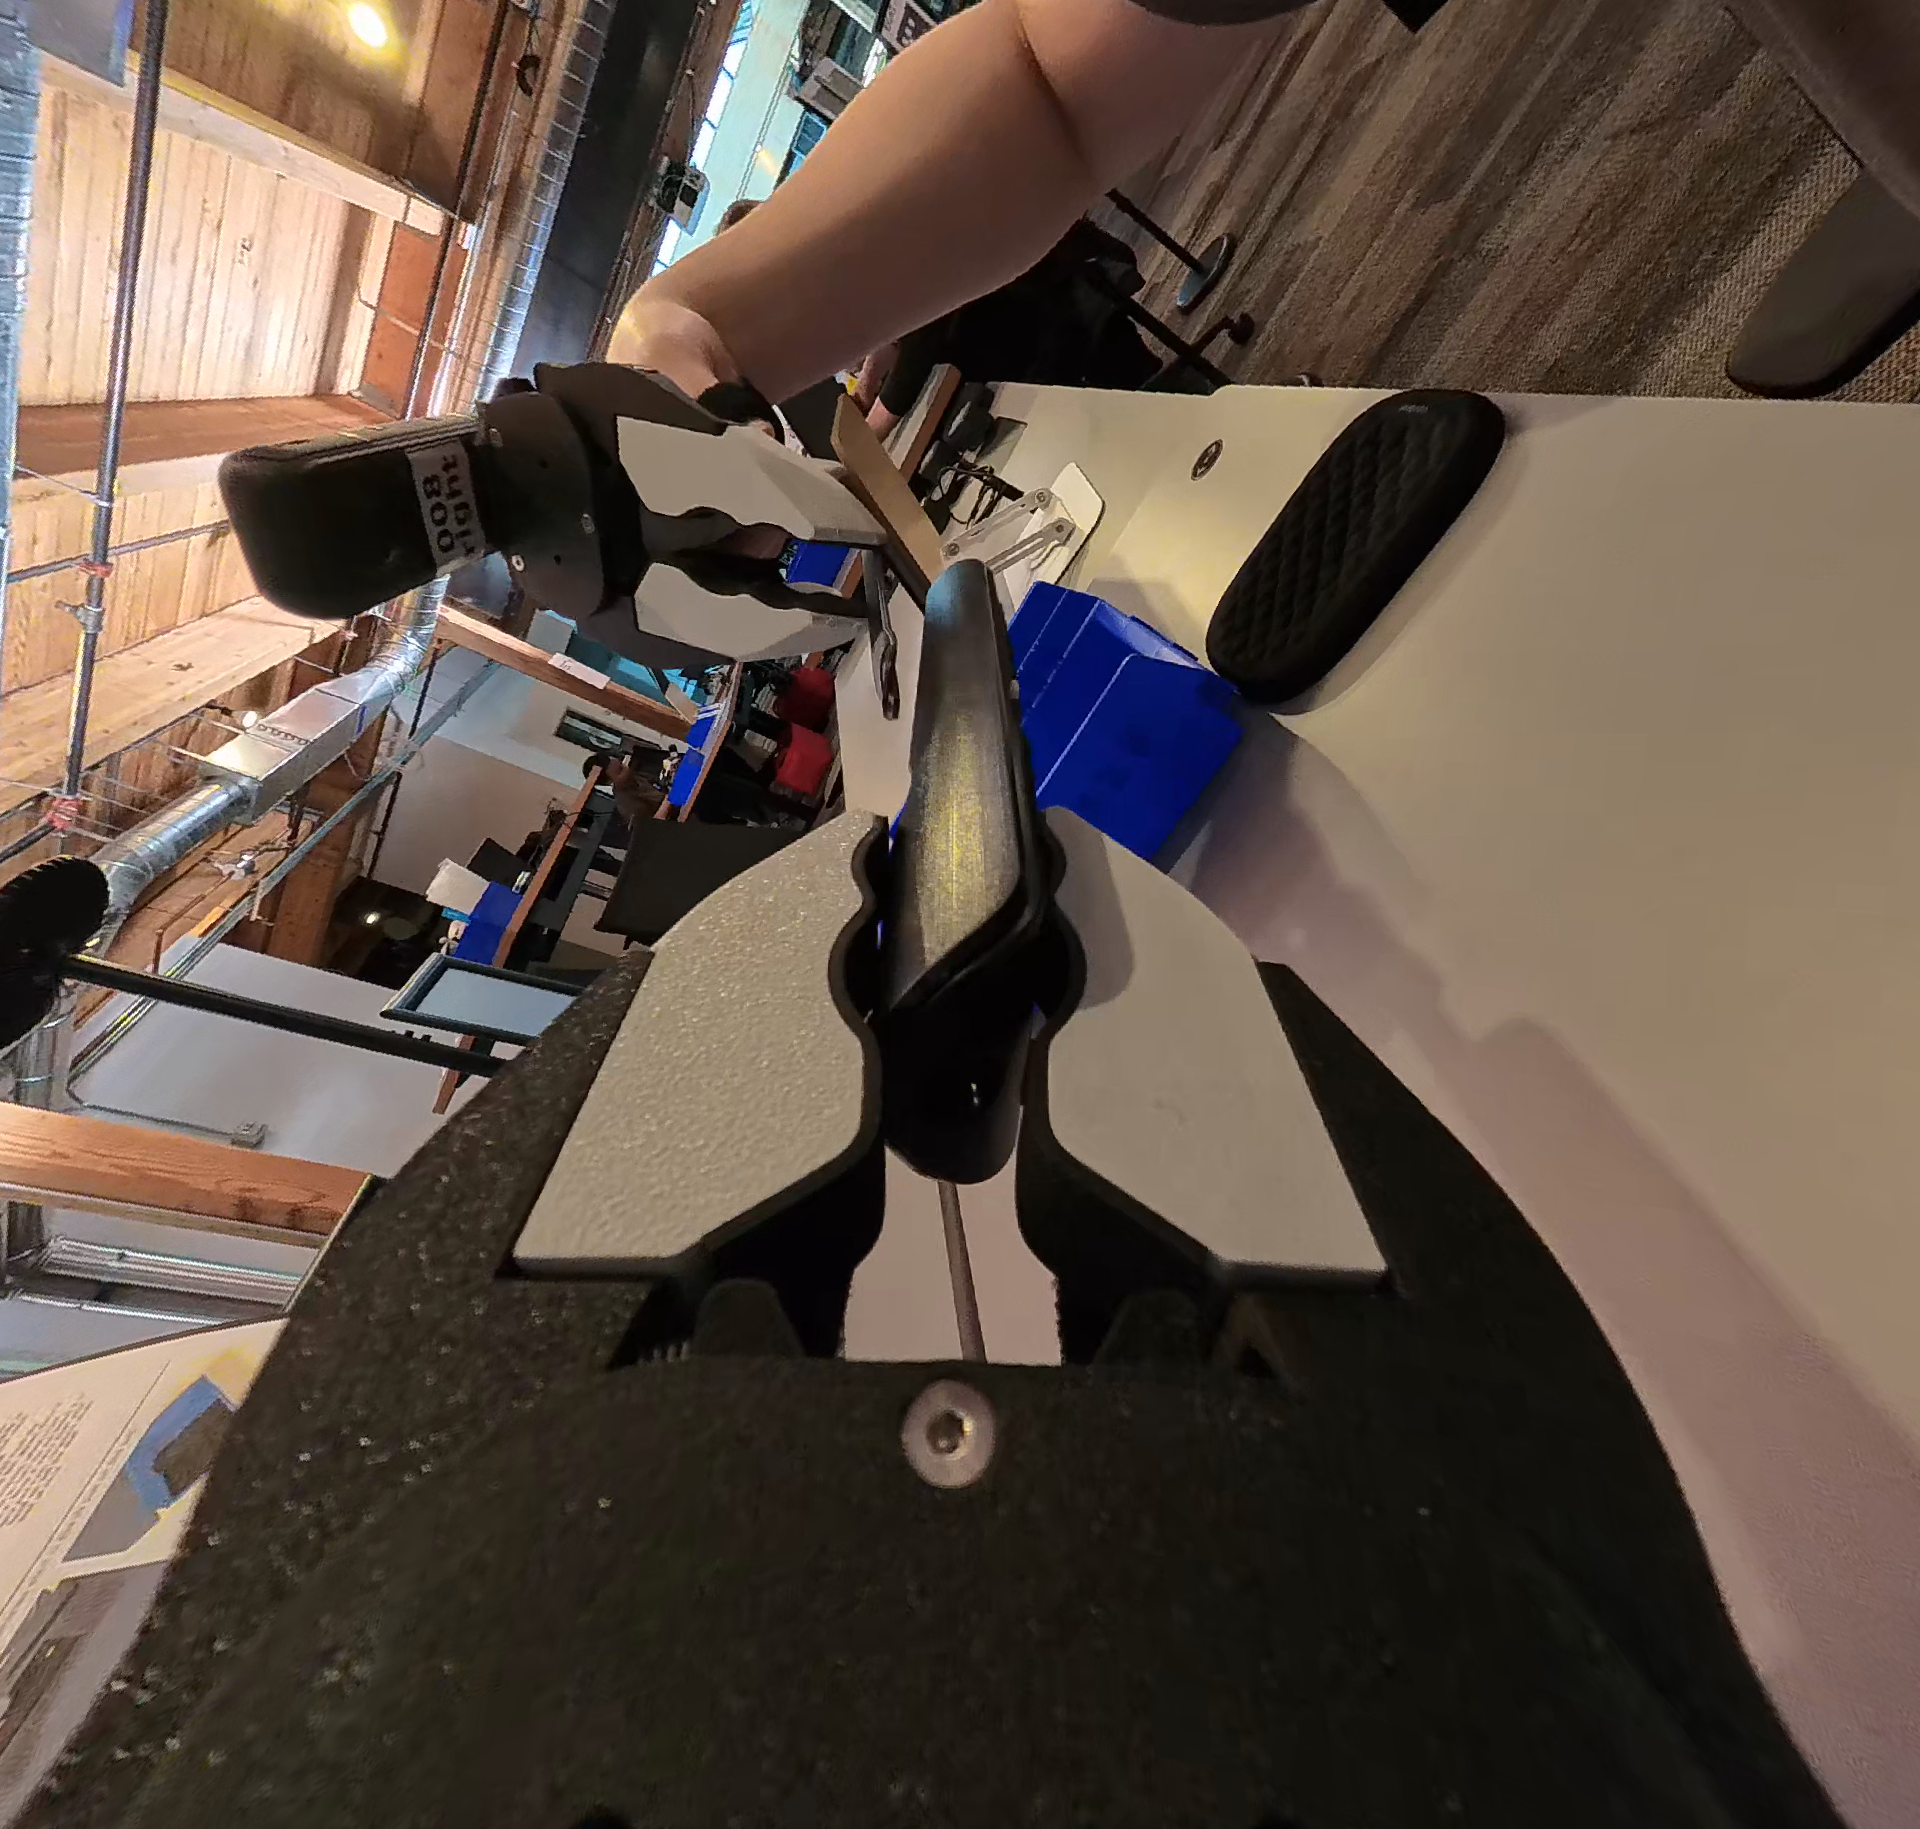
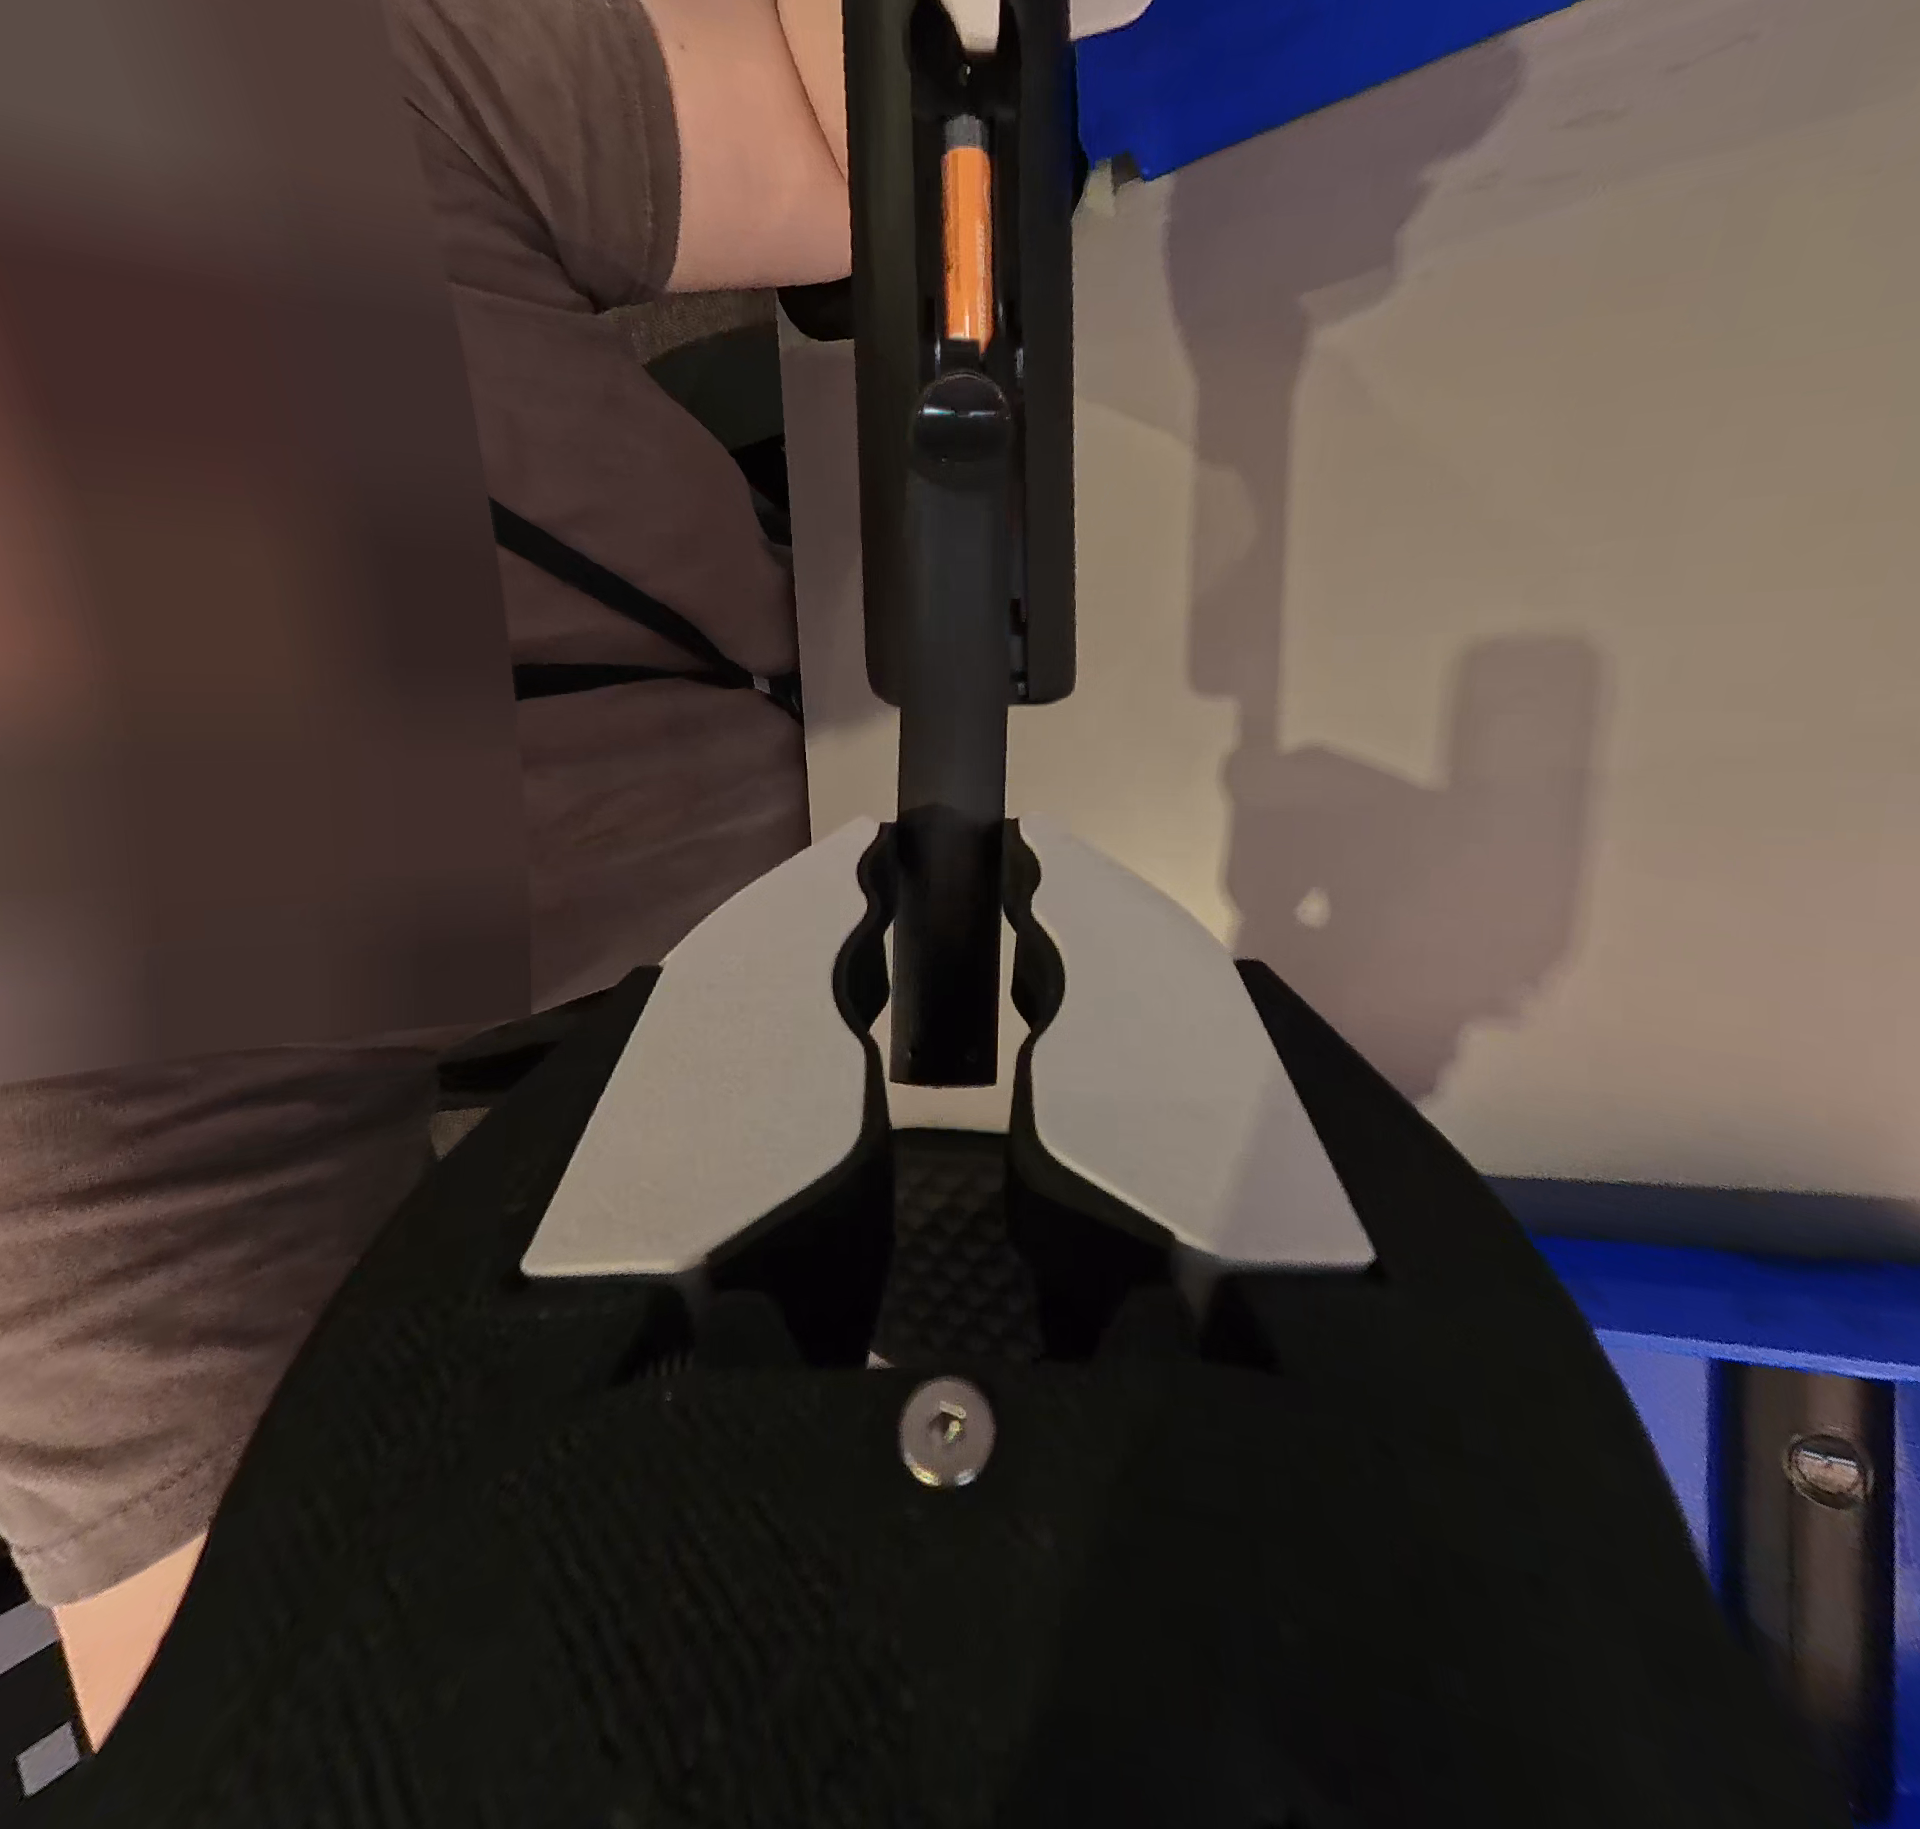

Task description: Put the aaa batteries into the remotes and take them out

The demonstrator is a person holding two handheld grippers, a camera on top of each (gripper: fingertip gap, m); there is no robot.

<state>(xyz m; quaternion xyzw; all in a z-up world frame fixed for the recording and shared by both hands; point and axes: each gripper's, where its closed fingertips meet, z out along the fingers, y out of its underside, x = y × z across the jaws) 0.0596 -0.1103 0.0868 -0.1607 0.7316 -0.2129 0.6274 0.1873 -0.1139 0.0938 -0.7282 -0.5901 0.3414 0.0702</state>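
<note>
- The left gripper (image 1: 961,839) is closed narrowly on a slim black plastic remote (image 1: 966,771), which is clamped edge-on between the white fingers and stands out beyond the fingertips.
- The right gripper (image 2: 945,839) is closed narrowly on a narrow black plastic strip (image 2: 948,948). The strip runs forward and overlaps the near end of the remote's open back; whether it is the battery cover cannot be told.
- In the right wrist view, an orange cylindrical AAA battery (image 2: 966,231) is seen lying in the remote's open compartment, far from the right gripper and beyond a round black knob (image 2: 961,423).
- A white finger of the left gripper is seen gripping the remote's far end.
- A blue plastic bin (image 1: 1127,740) sits on the white table (image 1: 1558,844) just behind the remote; its contents are hidden.
- In the right wrist view, a second blue bin edge (image 2: 1662,1301) is seen near right, with a dark part bearing a slotted screw (image 2: 1829,1467) inside it.
- A black oval textured pad (image 1: 1351,543) lies on the table near the blue plastic bin.
- A white sticker (image 1: 442,506) with printed writing is fixed on the right gripper's black body; the print on the battery is too blurred to read.
</note>
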